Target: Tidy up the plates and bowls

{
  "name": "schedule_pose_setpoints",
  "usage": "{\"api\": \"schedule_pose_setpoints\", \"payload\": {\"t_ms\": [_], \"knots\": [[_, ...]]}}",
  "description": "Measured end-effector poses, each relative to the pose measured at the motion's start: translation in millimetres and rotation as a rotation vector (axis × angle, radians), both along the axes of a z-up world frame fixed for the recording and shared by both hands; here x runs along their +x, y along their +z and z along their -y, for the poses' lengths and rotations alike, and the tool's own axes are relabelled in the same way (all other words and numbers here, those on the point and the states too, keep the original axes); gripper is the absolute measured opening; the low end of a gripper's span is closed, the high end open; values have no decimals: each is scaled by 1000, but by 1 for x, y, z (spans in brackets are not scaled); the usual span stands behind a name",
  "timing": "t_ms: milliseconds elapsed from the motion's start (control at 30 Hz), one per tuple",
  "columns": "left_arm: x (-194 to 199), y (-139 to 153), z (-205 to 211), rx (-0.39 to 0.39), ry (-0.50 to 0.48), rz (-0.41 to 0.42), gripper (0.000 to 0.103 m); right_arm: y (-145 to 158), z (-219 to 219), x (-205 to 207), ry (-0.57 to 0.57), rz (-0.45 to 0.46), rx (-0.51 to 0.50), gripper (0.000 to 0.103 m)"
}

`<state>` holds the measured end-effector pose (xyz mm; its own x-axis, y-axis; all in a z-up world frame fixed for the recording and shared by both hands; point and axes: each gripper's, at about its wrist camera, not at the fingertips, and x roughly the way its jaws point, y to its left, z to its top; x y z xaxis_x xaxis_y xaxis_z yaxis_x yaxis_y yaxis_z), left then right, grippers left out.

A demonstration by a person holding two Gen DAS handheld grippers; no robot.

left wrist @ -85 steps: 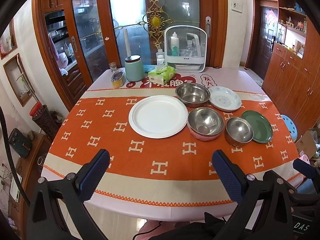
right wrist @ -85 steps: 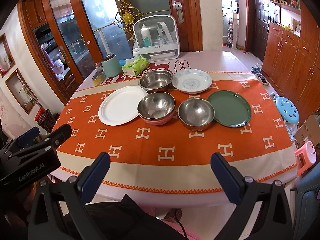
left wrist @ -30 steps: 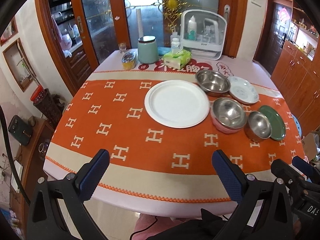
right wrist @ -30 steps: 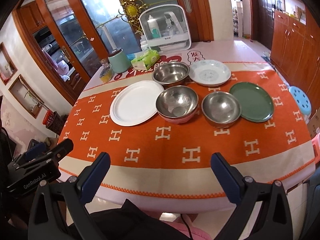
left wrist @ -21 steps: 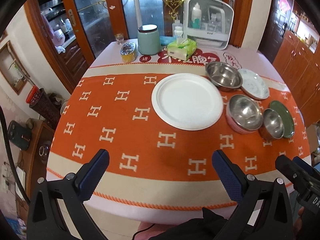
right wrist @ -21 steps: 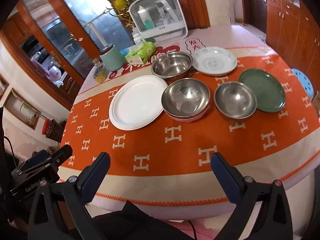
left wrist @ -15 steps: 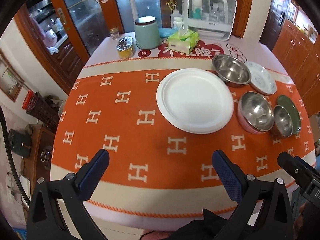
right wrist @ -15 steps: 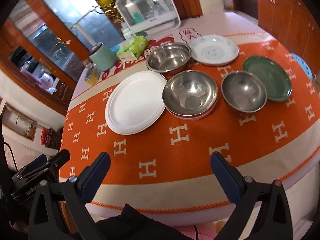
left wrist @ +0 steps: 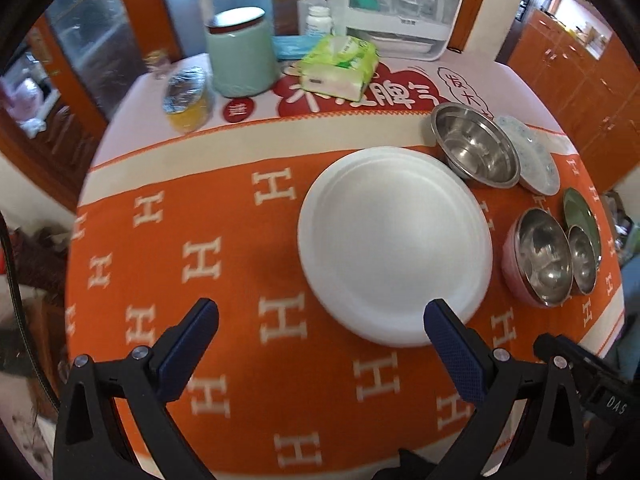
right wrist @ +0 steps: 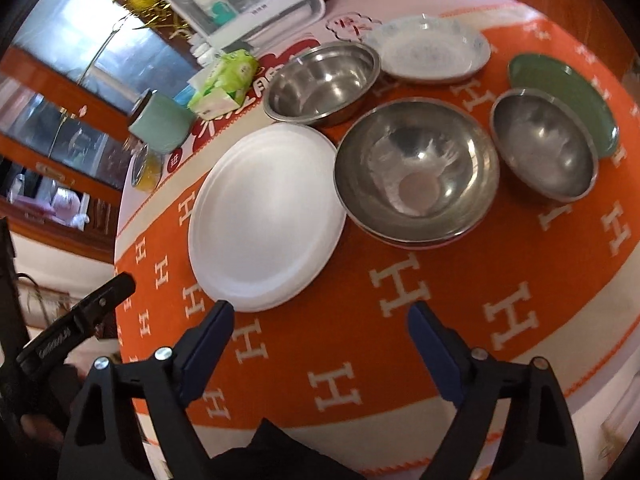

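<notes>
White plate (left wrist: 394,240) sits beside our left gripper (left wrist: 320,330) and right gripper (right wrist: 320,330), both apart and empty, the right just narrowing, ready to stack.

My left gripper (left wrist: 320,316) shows two black plastic arms with triangular cut-outs, each tipped by a dark blue, finely textured pad (left wrist: 452,344) and fixed with silver round-head screws (left wrist: 141,353). My right gripper (right wrist: 320,320) is of identical build: black frame, blue pads, silver screws. Beside the right gripper's left arm, the other unit's black housing carries partly legible white lettering (right wrist: 54,342). Dark fabric (right wrist: 276,452) lies below both frames.
</notes>
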<state>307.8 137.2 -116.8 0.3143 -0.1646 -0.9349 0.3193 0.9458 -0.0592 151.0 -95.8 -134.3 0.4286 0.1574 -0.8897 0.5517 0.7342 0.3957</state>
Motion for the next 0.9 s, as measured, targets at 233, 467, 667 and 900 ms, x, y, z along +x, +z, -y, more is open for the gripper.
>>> {"api": "schedule_pose_setpoints", "payload": {"t_ms": [233, 467, 667, 900], "knots": [[56, -42, 7, -65, -69, -27, 101, -30, 0, 14, -80, -9, 46, 78], [84, -81, -1, -149, -74, -103, 93, -50, -4, 27, -119, -6, 86, 69], [93, -103, -2, -171, -89, -150, 83, -62, -6, 34, -140, -6, 98, 63], [93, -116, 5, -176, -128, -149, 68, -73, 0, 41, -169, -29, 89, 51]]}}
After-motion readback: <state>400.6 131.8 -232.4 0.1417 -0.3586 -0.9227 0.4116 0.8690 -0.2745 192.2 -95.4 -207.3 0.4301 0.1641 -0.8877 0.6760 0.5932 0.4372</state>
